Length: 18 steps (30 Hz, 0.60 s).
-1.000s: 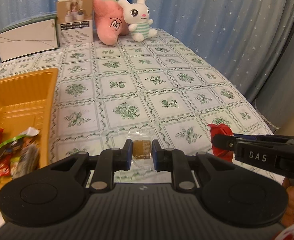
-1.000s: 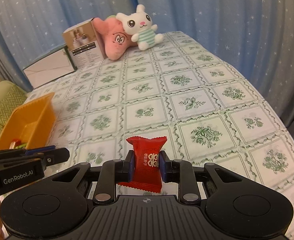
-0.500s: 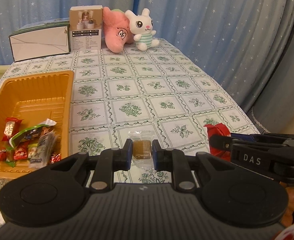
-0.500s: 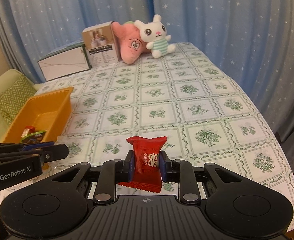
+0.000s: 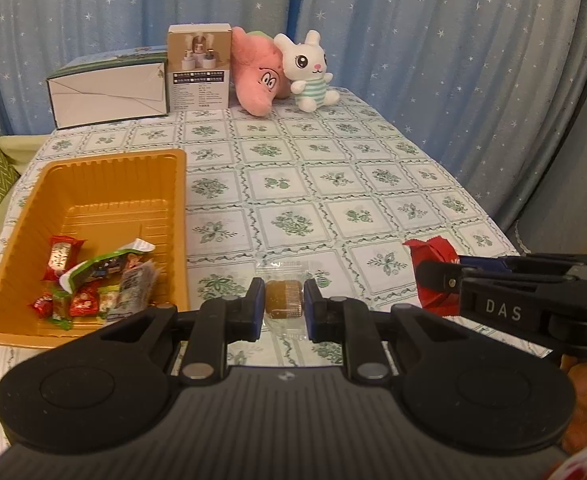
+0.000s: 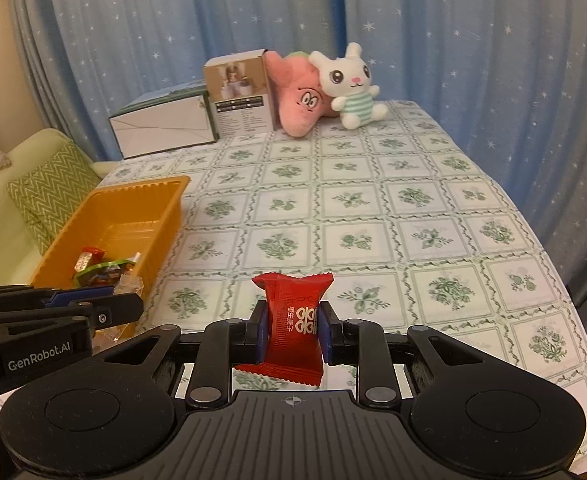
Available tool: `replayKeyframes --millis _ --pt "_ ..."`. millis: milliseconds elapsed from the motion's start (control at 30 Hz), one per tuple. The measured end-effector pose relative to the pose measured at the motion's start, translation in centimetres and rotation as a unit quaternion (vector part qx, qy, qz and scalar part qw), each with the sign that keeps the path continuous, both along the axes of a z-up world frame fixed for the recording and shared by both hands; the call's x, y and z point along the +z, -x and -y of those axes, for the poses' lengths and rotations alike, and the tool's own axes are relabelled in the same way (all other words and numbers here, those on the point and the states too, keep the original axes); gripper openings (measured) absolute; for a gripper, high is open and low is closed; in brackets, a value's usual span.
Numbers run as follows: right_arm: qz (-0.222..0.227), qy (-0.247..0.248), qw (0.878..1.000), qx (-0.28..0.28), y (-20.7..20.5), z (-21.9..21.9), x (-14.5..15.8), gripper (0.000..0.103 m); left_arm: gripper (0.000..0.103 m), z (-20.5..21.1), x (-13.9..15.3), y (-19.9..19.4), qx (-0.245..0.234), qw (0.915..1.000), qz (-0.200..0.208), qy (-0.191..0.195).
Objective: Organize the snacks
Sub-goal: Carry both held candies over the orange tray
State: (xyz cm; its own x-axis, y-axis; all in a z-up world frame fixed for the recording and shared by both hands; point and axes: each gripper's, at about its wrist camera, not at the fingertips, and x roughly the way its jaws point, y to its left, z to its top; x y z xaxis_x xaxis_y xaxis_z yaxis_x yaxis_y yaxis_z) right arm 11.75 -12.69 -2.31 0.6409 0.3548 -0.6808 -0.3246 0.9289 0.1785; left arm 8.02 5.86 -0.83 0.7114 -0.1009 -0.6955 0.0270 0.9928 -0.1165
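Note:
My left gripper point(image 5: 280, 304) is shut on a brown snack in a clear wrapper point(image 5: 283, 297), held above the table near its front edge. My right gripper point(image 6: 291, 330) is shut on a red wrapped candy point(image 6: 293, 320); the candy also shows at the right of the left wrist view point(image 5: 433, 276). An orange tray point(image 5: 181, 200) sits at the left of the table and holds several wrapped snacks point(image 5: 97, 284) at its near end. In the right wrist view the tray point(image 6: 169, 208) lies to the left, beyond my left gripper point(image 6: 129, 304).
A white box point(image 5: 107, 96), a small printed carton point(image 5: 198, 68), a pink plush point(image 5: 259, 76) and a white bunny plush point(image 5: 309, 72) stand along the table's far edge. Blue starred curtains hang behind and to the right. A sofa with a green cushion point(image 6: 49, 196) is at left.
Both grippers have risen and pulled back, each keeping its snack. More of the tray and the far end of the table is in view.

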Motion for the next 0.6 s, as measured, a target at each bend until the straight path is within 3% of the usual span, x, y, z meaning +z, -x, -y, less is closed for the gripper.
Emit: replayKeyframes --millis 600 --pt "0.007 -0.008 0.999 0.05 -0.2 -4.7 0.9 0.026 0.018 -5.4 2.5 0.8 0.033 0.9992 0.018 -0.015"
